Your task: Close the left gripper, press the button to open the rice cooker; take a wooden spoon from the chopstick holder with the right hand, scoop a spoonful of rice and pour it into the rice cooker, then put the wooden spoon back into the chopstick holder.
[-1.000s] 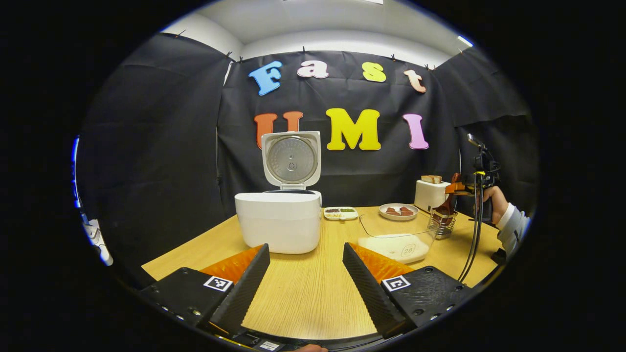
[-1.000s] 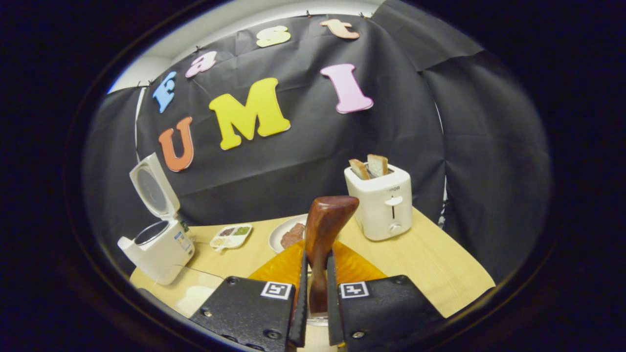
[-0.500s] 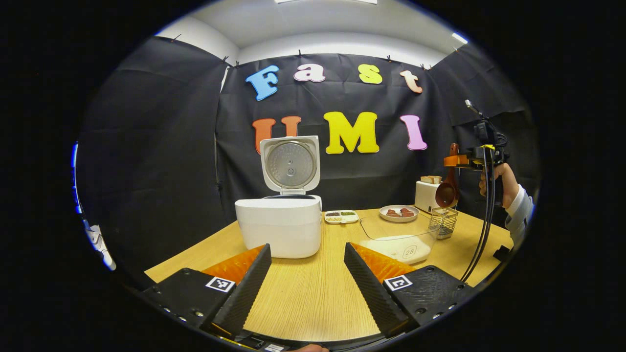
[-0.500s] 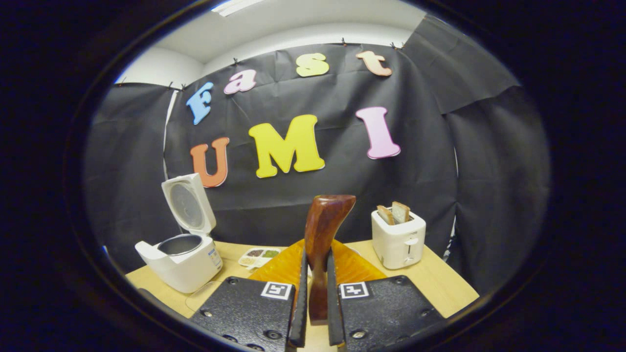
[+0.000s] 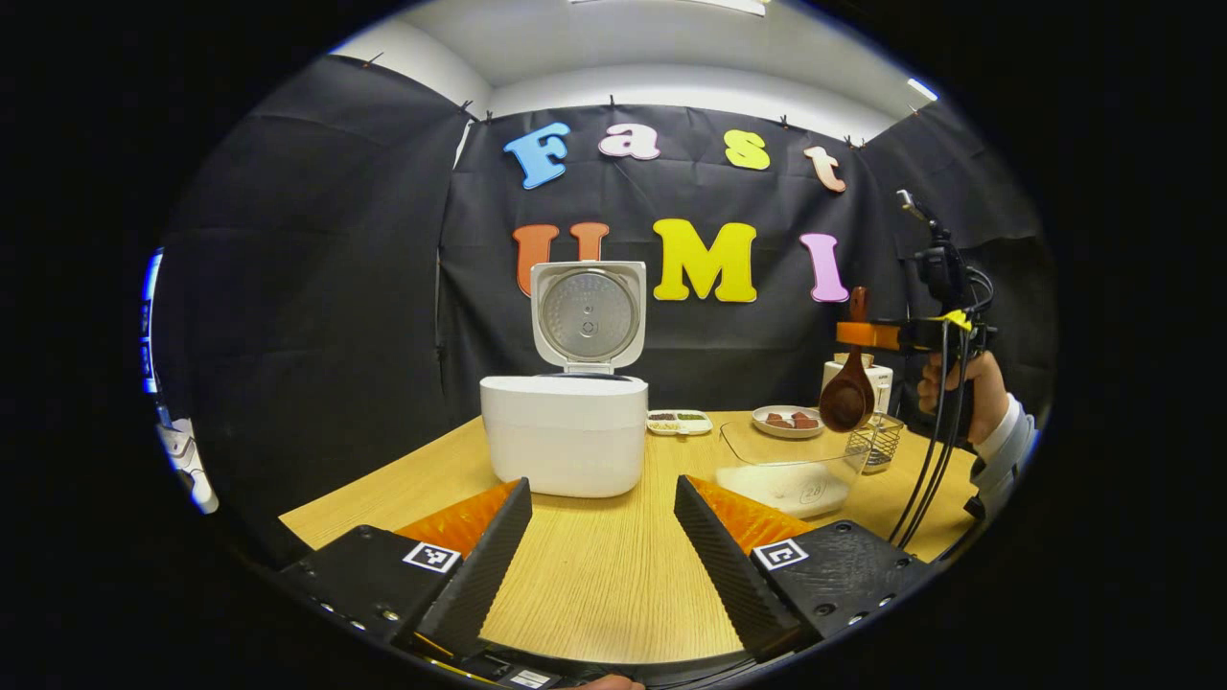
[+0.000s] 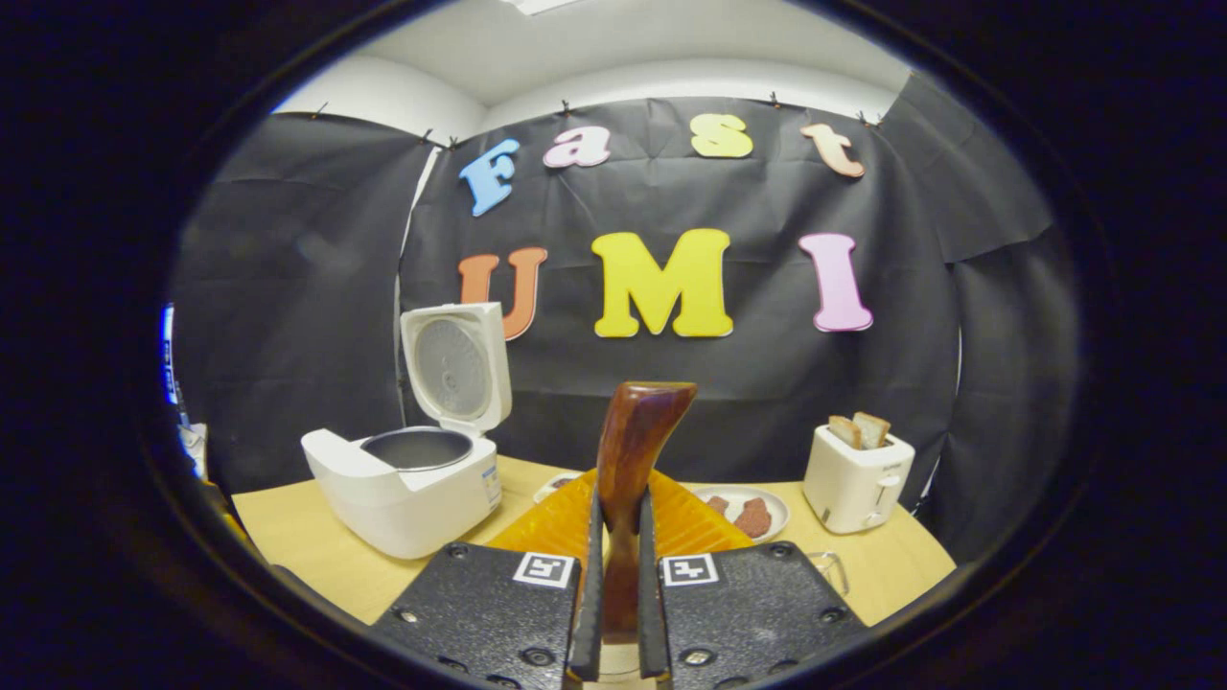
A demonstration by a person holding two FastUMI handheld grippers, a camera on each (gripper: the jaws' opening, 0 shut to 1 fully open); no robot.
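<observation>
The white rice cooker (image 5: 564,431) (image 6: 407,489) stands on the wooden table with its lid up. My left gripper (image 5: 602,537) hovers open low over the table in front of it, holding nothing. My right gripper (image 6: 613,546) (image 5: 868,334) is shut on the handle of the dark wooden spoon (image 6: 628,460). In the left gripper view the spoon (image 5: 846,398) hangs bowl down above the glass bowl of rice (image 5: 791,470), left of the wire chopstick holder (image 5: 884,441).
A white toaster (image 6: 856,476) with bread slices stands at the back right. A plate of brown pieces (image 6: 743,510) (image 5: 786,420) and a small divided dish (image 5: 679,421) lie behind the glass bowl. A hand (image 5: 949,388) and cables are at the right table edge.
The right gripper lifted the spoon out of the chopstick holder and carried it left, over the glass bowl. The left gripper stayed open, barely shifting.
</observation>
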